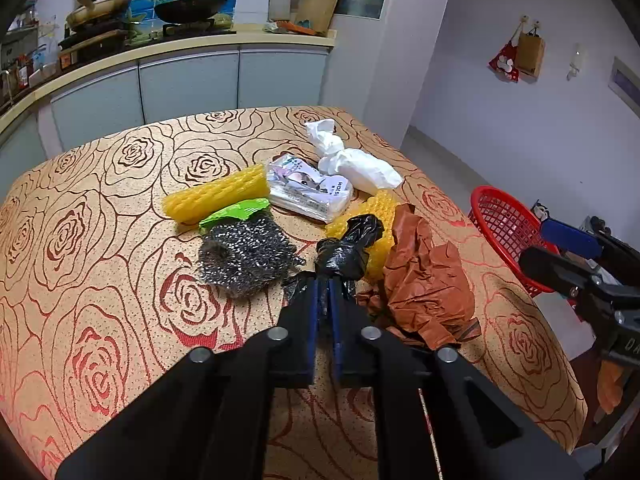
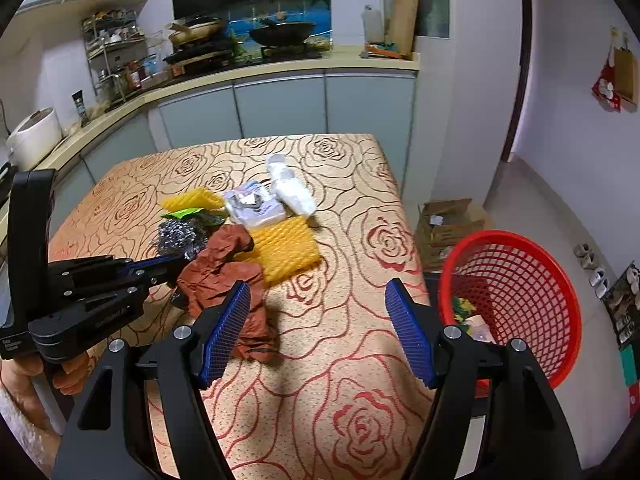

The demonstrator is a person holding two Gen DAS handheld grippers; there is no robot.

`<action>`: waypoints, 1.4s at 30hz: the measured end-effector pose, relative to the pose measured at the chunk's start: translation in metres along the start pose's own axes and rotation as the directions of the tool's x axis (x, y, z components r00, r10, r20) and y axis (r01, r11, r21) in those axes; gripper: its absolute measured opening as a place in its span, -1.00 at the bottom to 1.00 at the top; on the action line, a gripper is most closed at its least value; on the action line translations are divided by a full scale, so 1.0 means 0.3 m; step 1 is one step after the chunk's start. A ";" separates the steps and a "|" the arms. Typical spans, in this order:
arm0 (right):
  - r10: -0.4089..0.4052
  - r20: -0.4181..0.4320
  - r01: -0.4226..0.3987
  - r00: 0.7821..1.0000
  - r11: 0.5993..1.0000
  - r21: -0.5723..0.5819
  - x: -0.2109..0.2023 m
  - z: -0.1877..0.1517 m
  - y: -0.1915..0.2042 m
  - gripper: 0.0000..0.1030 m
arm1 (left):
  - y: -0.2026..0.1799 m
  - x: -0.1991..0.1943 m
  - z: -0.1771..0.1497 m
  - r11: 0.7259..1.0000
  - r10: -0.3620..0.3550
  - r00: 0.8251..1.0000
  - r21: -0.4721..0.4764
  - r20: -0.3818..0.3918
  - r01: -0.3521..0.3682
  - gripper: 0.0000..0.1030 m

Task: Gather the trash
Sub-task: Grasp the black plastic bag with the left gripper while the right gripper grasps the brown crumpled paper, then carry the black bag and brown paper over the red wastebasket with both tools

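Two yellow foam nets (image 1: 218,194) (image 1: 378,216), one steel scourer (image 1: 246,256), one tissue pack (image 1: 308,190), one white wad (image 1: 356,162), one black bag (image 1: 348,246) at the fingertips, one brown bag (image 1: 424,276), one red basket (image 2: 516,288) holding perhaps several scraps.

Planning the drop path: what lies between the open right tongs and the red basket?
Nothing: in the right wrist view only bare rose-patterned tablecloth lies between the right tongs and the red basket, which stands just past the table's right edge.
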State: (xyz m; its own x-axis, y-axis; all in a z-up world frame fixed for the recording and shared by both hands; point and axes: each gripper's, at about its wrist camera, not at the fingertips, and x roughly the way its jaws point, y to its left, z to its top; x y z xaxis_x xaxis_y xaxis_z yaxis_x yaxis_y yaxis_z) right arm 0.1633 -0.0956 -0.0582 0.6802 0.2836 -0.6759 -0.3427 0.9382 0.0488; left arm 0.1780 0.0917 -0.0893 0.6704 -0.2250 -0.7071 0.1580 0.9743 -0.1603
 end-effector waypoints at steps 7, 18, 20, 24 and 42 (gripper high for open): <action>0.053 -0.020 -0.054 0.998 0.996 -0.068 0.029 -0.010 0.086 0.51 | 0.014 -0.087 -0.010 0.997 0.078 0.996 0.000 0.047 -0.078 -0.96; 0.079 -0.060 -0.087 0.995 0.983 -0.159 0.118 -0.016 0.217 0.53 | 0.096 -0.301 -0.033 0.950 0.311 0.935 -0.073 0.171 -0.303 -0.96; 0.072 -0.072 -0.084 0.995 0.981 -0.174 0.144 -0.017 0.238 0.53 | 0.104 -0.333 -0.040 0.938 0.346 0.918 -0.089 0.193 -0.335 -0.96; 0.043 -0.088 -0.058 0.995 0.981 -0.185 0.181 -0.016 0.250 0.37 | 0.110 -0.383 -0.040 0.912 0.411 0.880 -0.104 0.238 -0.397 -0.96; 0.038 0.066 -0.029 0.997 0.991 -0.128 0.019 0.022 0.199 0.13 | 0.077 -0.488 -0.016 0.898 0.440 0.835 -0.145 0.330 -0.415 -0.96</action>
State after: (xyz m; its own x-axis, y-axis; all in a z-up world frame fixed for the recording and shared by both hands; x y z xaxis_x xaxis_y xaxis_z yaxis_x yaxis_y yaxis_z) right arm 0.1511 -0.0368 -0.0543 0.7077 0.3313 -0.6240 -0.4423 0.8965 -0.0257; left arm 0.0799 0.1473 0.0073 0.8689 0.2389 -0.4335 -0.2417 0.9691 0.0498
